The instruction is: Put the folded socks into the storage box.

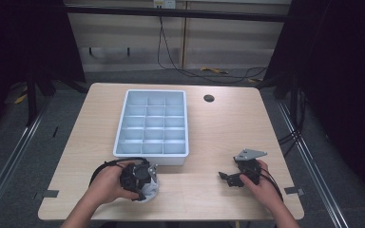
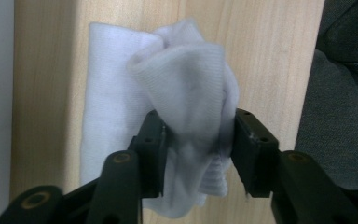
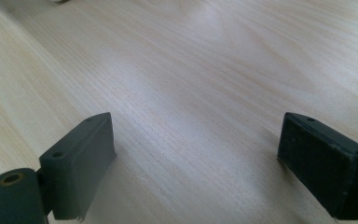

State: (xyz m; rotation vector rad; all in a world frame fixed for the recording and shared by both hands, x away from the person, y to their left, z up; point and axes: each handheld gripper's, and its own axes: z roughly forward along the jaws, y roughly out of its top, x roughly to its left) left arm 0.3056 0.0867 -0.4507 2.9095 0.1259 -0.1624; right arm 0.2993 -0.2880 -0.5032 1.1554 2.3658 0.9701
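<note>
Fingers of my left gripper (image 2: 193,154) clamp bunched white knit sock (image 2: 186,93) on pale wooden tabletop (image 1: 218,128); my right gripper (image 3: 196,163) fingers spread wide, empty, near tabletop.

A white ribbed knit sock (image 2: 186,93) is bunched up into a soft lump, pinched across its middle between the two black jaws of the left claw (image 2: 193,144), cuff end drooping down below the pads. Under and beside it, a second piece of white knit fabric (image 2: 107,107) lies flat on the pale wooden worktop (image 2: 261,56), touching the bunched one. From the high view the white bundle (image 1: 149,192) sits near the front edge of the worktop, just in front of the pale blue-grey plastic tray (image 1: 153,124) with its grid of open compartments, and close to that tray's near left corner.
</note>
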